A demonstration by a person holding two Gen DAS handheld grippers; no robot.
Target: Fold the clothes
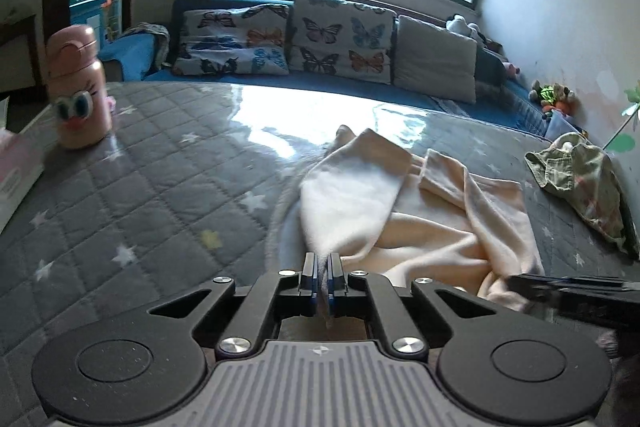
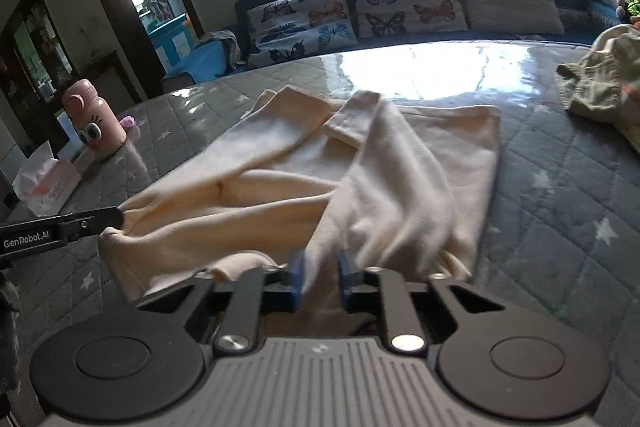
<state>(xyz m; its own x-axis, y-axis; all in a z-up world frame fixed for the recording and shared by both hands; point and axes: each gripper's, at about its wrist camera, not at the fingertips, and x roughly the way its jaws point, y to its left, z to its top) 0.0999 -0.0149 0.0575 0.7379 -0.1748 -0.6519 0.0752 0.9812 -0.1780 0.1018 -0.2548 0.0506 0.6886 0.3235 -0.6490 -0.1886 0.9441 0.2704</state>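
Only the right view shows "GenRobot.AI" on the left tongs (image 2: 120,217), clenched on the cream garment (image 2: 400,167); right tongs (image 2: 320,277) grasp it too.

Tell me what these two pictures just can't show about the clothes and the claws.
- Cream garment: its near edge is hidden behind the right claw in the right wrist view, and that claw's grip is motion-blurred.
- Green garment: cut off by the right edge in the right wrist view.
- Right claw's tip in the left wrist view: blurred, so open or shut is unclear.
- Pinch of the left claw: its own fingers cover the cloth.
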